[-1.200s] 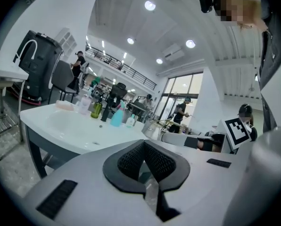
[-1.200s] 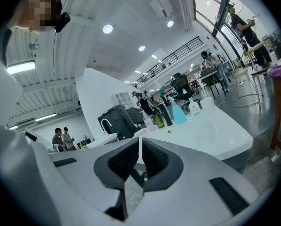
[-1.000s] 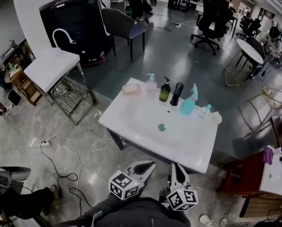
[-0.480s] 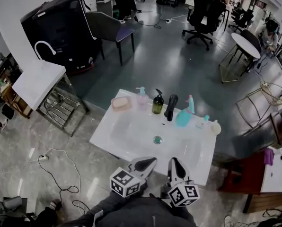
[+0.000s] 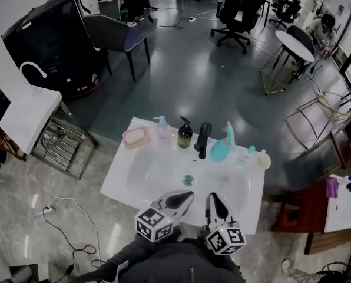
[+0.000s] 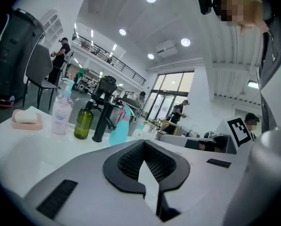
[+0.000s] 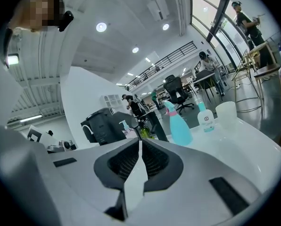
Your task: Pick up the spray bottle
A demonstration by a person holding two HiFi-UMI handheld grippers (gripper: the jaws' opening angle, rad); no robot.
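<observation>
Teal spray bottle [image 5: 221, 148]: upright at the far edge of the white sink surface [image 5: 246, 188], just right of the black faucet [image 5: 203, 139]. Left hand-held gripper [image 5: 185, 197] and right hand-held gripper [image 5: 214, 198]: side by side over the near edge, well apart from the bottle, both clenched with nothing between the jaws (tips meet in each gripper view). In the left gripper view the faucet overlaps the bottle's head and the gripper's body cuts off its base.
</observation>
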